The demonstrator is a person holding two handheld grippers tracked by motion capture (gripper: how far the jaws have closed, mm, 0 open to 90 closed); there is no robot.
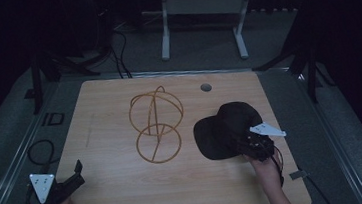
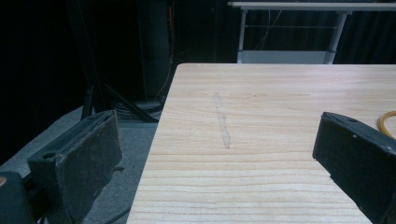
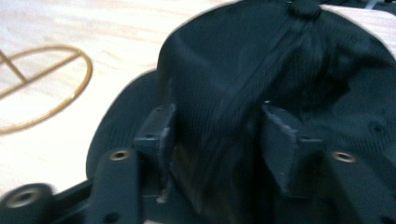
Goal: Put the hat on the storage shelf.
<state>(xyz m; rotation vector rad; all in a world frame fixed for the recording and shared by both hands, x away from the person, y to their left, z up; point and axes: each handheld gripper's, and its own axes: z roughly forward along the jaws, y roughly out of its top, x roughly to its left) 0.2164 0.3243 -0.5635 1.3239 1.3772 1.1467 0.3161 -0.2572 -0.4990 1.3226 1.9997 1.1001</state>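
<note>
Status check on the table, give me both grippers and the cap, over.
Left gripper open, idle at the table's near-left edge. Right gripper closed on a fold of the black cap. Gold wire stand beside the cap, apart from it.

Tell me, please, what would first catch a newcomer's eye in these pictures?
Probably the gold wire stand, a sphere of hoops on a ring base, upright mid-table. Right of it lies a black cap, with the right tongs closed around a fold of its crown. The left tongs sit open at the near left edge of the table.
</note>
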